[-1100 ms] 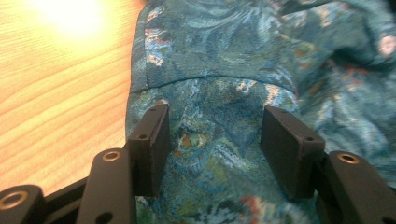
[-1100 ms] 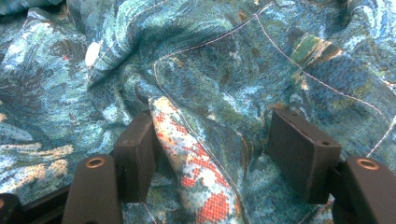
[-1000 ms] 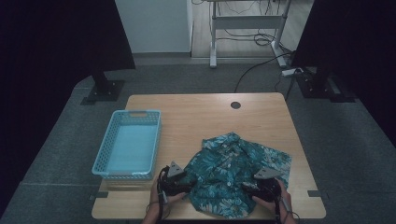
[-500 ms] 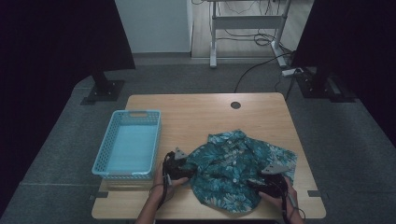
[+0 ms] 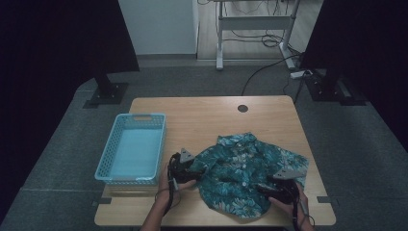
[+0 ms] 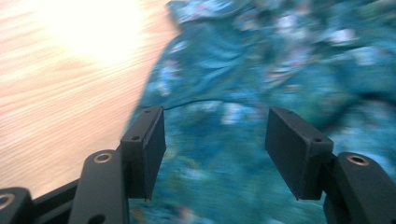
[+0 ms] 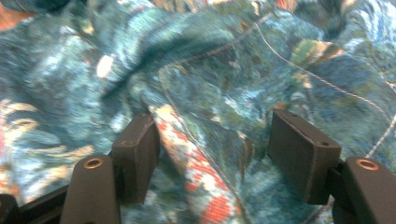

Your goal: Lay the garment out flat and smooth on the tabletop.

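A crumpled teal shirt with a pale floral print [image 5: 243,175] lies bunched on the near right part of the light wooden desk [image 5: 211,115], with a light blue perforated plastic basket [image 5: 132,149] standing empty to its left, just apart from the cloth. The left gripper [image 5: 192,168] sits at the shirt's left edge and the right gripper [image 5: 269,188] at its near right corner, one at each side of the heap, a placing that suggests the person means to spread or fold the garment, perhaps before it goes to the basket.

In the left gripper view the jaws stand wide apart above the fabric [image 6: 261,84], with cloth below and beyond them but nothing pinched between the pads; bare desk wood [image 6: 60,79] shows to their left. In the right gripper view the jaws are likewise spread wide, and a raised ridge of patterned cloth [image 7: 201,140] runs up between them, yet the pads do not visibly press on it, so neither gripper appears to have hold of the shirt.

Much stays unclear. The left gripper view is blurred, so the shirt's hem and seams are hard to trace there. The collar, the sleeves and whichever face is uppermost cannot be told from the heap. The person's forearms are cut off at the bottom of the high view, and the room around the desk is dark.
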A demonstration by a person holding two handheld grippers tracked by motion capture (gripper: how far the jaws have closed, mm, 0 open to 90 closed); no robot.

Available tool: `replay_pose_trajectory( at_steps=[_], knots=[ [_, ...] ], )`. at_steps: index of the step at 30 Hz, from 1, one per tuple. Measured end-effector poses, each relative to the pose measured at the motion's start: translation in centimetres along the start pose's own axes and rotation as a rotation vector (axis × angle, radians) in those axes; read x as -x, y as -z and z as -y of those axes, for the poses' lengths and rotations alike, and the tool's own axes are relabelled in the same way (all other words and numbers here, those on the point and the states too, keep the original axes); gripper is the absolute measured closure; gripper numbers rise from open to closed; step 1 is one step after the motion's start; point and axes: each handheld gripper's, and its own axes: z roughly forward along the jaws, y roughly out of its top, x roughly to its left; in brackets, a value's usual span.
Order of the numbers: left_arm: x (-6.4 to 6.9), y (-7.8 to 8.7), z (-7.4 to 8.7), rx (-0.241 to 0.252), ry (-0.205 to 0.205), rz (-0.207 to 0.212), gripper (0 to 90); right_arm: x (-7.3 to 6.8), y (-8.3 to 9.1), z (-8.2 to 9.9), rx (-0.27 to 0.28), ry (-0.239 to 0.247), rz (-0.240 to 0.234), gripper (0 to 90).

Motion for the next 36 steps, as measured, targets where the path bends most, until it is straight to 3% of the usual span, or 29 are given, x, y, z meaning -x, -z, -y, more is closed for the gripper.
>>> replay_pose_trajectory(
  at_steps=[6, 10, 13, 17, 28, 33, 36],
  knots=[
    [2.7, 0.0, 1.4, 0.004, -0.043, 0.061, 37.3, -1.9, 0.8, -0.5, 0.024, 0.039, -0.028, 34.8],
    [3.4, -1.2, 2.4, -0.019, -0.045, 0.085, 36.4, -3.2, 0.5, -0.7, 0.015, 0.070, -0.069, 34.7],
    [2.9, -2.1, 3.0, -0.033, -0.011, 0.097, 35.9, -4.2, -0.1, -0.6, -0.009, 0.088, -0.096, 34.7],
    [2.1, -2.6, 3.3, -0.046, 0.015, 0.090, 35.7, -5.2, -1.2, -0.3, -0.054, 0.135, -0.087, 34.7],
    [0.0, -3.0, 2.7, -0.044, 0.070, 0.106, 38.3, -4.1, -1.2, -0.2, -0.071, 0.081, -0.072, 36.3],
    [-1.1, -3.5, 2.2, -0.040, 0.092, 0.080, 41.6, -3.5, -1.0, -0.2, -0.065, 0.062, -0.070, 36.3],
    [-1.3, -3.8, 1.6, -0.063, 0.086, 0.060, 41.9, -2.9, -0.8, -0.1, -0.059, 0.037, -0.073, 36.5]
  ],
)
